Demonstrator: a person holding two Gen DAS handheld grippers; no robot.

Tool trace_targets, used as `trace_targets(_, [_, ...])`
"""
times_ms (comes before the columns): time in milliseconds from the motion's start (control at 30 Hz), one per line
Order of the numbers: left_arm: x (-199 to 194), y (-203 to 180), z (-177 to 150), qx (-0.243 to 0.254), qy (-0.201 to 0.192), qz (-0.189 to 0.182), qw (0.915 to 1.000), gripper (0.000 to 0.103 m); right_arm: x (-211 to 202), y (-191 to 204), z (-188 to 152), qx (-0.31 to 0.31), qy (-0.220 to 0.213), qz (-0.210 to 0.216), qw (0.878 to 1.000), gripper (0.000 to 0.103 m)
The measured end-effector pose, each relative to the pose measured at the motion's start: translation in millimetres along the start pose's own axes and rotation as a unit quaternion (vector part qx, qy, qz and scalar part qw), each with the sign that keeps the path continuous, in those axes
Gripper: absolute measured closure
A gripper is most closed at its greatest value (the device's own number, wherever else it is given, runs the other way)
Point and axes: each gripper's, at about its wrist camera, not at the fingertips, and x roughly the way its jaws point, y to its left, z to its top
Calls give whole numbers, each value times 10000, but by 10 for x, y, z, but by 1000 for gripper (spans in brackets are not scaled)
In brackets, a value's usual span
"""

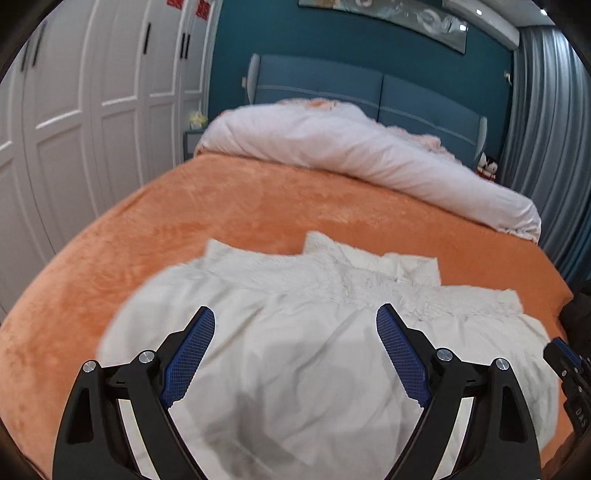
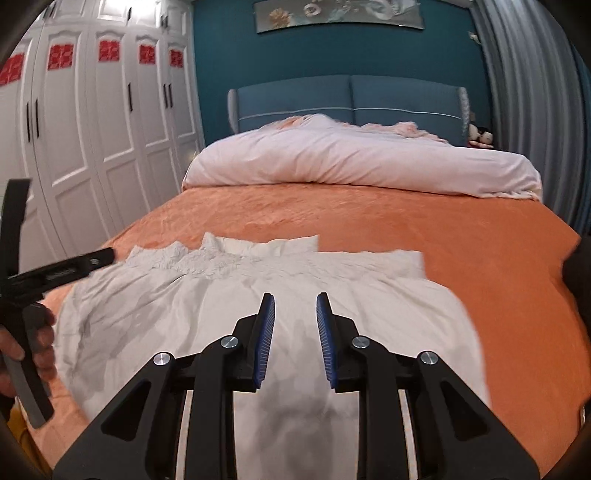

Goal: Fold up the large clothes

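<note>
While the white garment (image 1: pixel 295 332) lies spread on the orange bedspread (image 1: pixel 221 206), the left gripper (image 1: pixel 295 325) hovers above it, jaws wide apart; the right gripper (image 2: pixel 295 314) (nothing between its pads) shows only a narrow gap.

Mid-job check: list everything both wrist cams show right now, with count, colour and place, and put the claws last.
white garment: one, white, spread crumpled on the near part of the bed, under both claws.
orange bedspread: one, orange, covering the bed.
duvet: one, pale pink-white, bunched at the head end.
headboard: one, blue, against the teal wall.
wardrobe: one run of white doors with red decals, left of the bed.
curtain: one, grey, right of the bed.
wall picture: one, floral, above the headboard.
left claw: open wide, over the garment.
right claw: open narrowly, holding nothing.
</note>
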Motion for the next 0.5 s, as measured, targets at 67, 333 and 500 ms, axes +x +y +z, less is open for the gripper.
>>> trace_targets(67, [156, -51, 1, 47, 50, 89, 9999, 16, 137, 80, 28, -246, 17, -74, 9997, 80])
trace_targets(333, [730, 114, -188, -83, 413, 409, 9983, 11, 873, -72, -153, 33, 637, -162, 9978, 83])
trace_targets(500, [808, 71, -313, 77, 256, 471, 9985, 9, 923, -24, -325, -40, 553, -269, 9981, 82])
